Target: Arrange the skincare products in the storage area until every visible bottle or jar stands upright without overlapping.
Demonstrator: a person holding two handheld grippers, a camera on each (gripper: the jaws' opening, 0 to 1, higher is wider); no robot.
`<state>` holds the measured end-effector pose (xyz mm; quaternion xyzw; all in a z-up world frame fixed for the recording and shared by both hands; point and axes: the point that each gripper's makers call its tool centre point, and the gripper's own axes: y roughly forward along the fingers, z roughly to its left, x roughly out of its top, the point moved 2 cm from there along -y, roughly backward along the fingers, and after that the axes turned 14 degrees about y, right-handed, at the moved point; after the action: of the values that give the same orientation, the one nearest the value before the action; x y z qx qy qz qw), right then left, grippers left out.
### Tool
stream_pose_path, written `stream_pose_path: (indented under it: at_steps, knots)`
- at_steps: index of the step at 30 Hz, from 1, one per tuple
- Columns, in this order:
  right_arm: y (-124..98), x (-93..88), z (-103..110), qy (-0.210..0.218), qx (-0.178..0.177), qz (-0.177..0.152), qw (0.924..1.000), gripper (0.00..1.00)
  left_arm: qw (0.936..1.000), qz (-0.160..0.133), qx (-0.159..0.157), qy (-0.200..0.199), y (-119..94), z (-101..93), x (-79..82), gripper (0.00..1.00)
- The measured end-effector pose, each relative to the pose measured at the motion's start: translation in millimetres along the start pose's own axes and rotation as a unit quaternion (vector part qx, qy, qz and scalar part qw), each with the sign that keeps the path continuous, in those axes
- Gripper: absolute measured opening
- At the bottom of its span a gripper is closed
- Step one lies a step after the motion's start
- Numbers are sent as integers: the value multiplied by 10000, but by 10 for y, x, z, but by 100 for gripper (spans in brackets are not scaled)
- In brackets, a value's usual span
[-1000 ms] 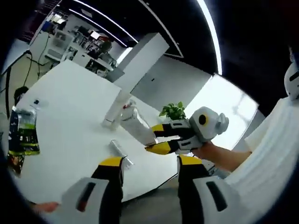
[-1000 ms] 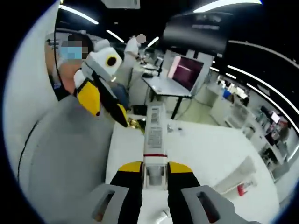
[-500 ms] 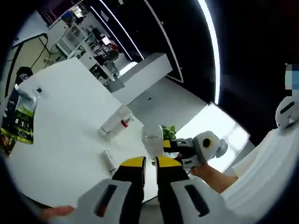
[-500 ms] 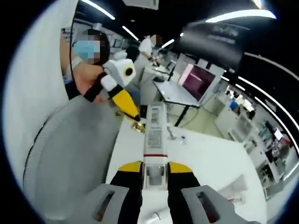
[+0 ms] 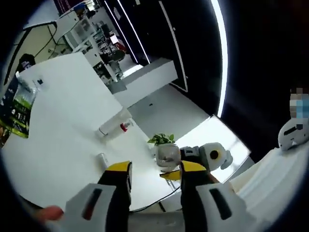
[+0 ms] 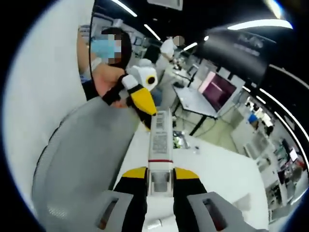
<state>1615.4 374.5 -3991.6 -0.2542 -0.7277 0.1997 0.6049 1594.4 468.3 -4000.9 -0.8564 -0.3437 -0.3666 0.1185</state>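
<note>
Up in the air over the tabletop (image 5: 63, 140), right tongs (image 6: 160, 180) clamped on a white tube (image 6: 160, 140), left tongs (image 5: 153, 176) open right by its tip, so could easily bump or drop it.

The table (image 5: 63, 121) looked smooth and matt white. On it beside the lying clear plastic bottle (image 5: 112, 126), a small tube (image 5: 103, 159) looked glossy. The white tube (image 6: 159, 145) had a matt plastic skin with printed labelling, clamped between glossy yellow-and-black jaws.
</note>
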Motion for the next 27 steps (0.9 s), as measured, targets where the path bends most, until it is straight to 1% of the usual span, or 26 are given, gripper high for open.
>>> stream_pose_path:
  at_steps: [5, 8, 10, 11, 13, 16, 17, 19, 25, 27]
  knots:
    - [-36, -40, 13, -279, 122, 197, 9993, 14, 9997, 203, -121, 17, 29, -41, -69, 34]
    - [-39, -44, 44, -403, 202, 306, 9985, 14, 9994, 261, -220, -73, 44, -62, -89, 36]
    - [-6, -25, 111, -565, 356, 391, 9970, 14, 9985, 428, -314, -118, 66, -98, -147, 35]
    - [13, -25, 128, -604, 392, 419, 9965, 14, 9983, 502, -277, -95, 74, -90, -169, 35]
    - [50, -23, 162, -680, 463, 475, 9955, 14, 9977, 650, -202, -49, 90, -74, -213, 32]
    - [102, -63, 207, -902, 555, 705, 9919, 14, 9969, 754, -208, -14, 93, -78, -251, 22]
    - [120, -67, 222, -958, 571, 747, 9909, 14, 9967, 785, -195, -46, 93, -76, -261, 19]
    - [156, -75, 251, -1070, 604, 831, 9889, 14, 9962, 846, -168, -110, 92, -70, -280, 19]
    - [199, -129, 227, -971, 594, 1010, 9883, 14, 9935, 1018, -79, -507, 88, -23, -326, 18]
    - [207, -135, 233, -944, 612, 1044, 9882, 14, 9913, 1090, -56, -733, 79, -17, -341, 18]
